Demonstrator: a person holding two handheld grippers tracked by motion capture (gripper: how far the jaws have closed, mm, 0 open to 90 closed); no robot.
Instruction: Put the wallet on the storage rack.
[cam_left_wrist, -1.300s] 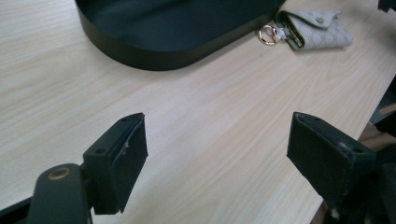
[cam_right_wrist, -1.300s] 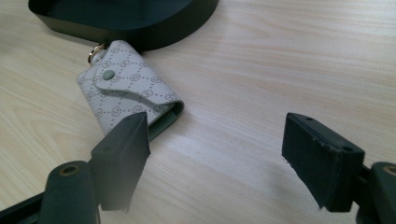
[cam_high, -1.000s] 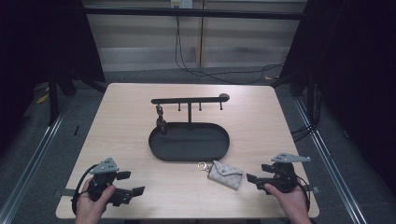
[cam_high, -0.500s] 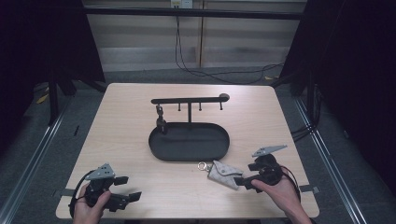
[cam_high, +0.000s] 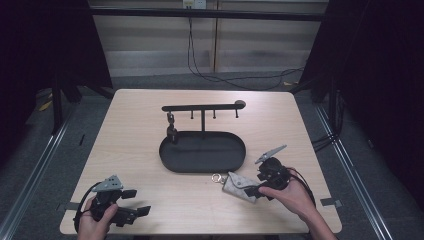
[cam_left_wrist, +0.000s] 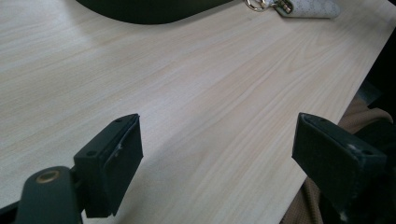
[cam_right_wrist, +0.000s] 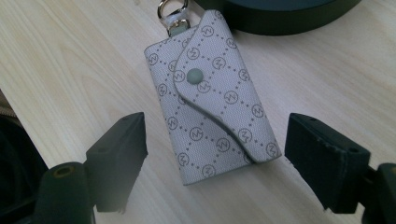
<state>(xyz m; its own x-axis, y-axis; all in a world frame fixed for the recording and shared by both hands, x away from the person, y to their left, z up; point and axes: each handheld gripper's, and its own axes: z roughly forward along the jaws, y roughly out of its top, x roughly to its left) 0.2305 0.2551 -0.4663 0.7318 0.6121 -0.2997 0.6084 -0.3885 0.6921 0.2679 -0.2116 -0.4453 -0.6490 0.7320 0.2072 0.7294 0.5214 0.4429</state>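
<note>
Right gripper: your jaws are spread, one on each side of the key pouch, and have just been closing; neither pad touches it yet.
Key pouch: flat on the table, its near end between your right jaws, its ring pointing away from them toward the black tray.
Left gripper: jaws spread wide over bare wood, nothing between them; the pouch lies well ahead and to the right of them.
Step in hand: I judge it's the grasp. Slide forward so the pads meet the pouch's long edges mid-body, keep low, then close squarely so it doesn't twist.
Right gripper view: the snap, flap and the clearance at each pad.
High view: the hook rack rising beyond the tray, and both of your hands.
</note>
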